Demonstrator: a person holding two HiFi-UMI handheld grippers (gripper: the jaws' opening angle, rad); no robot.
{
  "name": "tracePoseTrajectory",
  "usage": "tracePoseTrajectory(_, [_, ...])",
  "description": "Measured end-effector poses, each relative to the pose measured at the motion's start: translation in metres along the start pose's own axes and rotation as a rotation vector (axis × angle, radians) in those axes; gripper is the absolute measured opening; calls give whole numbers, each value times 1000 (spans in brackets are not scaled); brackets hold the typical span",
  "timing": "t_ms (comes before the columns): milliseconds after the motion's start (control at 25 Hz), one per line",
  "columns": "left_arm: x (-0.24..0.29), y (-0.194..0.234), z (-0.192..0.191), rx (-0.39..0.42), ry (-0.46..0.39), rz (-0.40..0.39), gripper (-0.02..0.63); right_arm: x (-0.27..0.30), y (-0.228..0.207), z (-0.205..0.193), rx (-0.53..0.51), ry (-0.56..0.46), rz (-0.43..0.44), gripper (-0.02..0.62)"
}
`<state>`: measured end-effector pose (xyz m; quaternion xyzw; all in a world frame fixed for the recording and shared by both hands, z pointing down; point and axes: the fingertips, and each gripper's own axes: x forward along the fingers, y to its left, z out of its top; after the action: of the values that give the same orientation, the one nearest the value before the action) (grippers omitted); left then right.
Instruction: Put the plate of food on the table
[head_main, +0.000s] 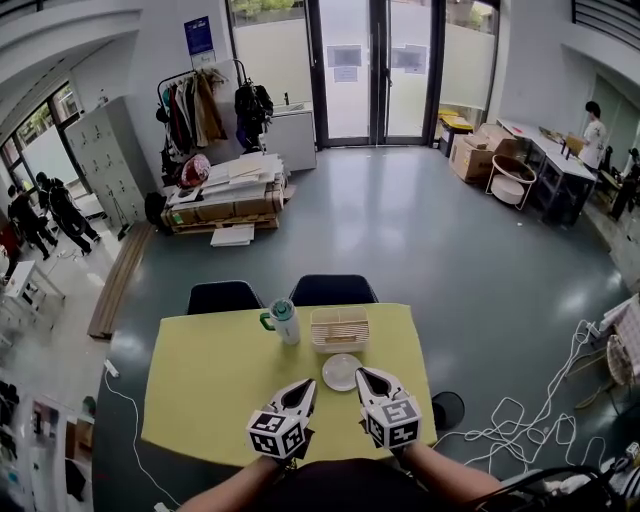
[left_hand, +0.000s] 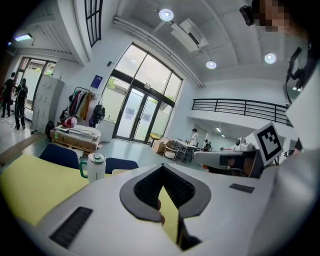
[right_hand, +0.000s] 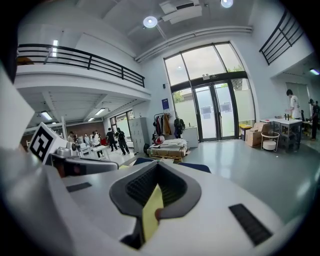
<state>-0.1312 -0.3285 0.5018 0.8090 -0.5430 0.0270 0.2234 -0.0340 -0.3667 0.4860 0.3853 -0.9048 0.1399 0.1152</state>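
Left tongs (head_main: 307, 386) and right tongs (head_main: 366, 379) hover closed over the tabletop (head_main: 200, 390); only the head view shows the white plate (head_main: 341, 372) on it between their tips, the left gripper view the mug (left_hand: 95, 166)

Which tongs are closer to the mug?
Left. The left tongs sit on the near side of the mug, slightly right; the right tongs lie farther right, beside the white plate.
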Motion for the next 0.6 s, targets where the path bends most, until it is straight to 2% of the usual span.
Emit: tracePoseTrajectory(600, [-5, 2, 1, 3, -2, -3, 9, -1, 11, -1, -20, 1, 11, 11])
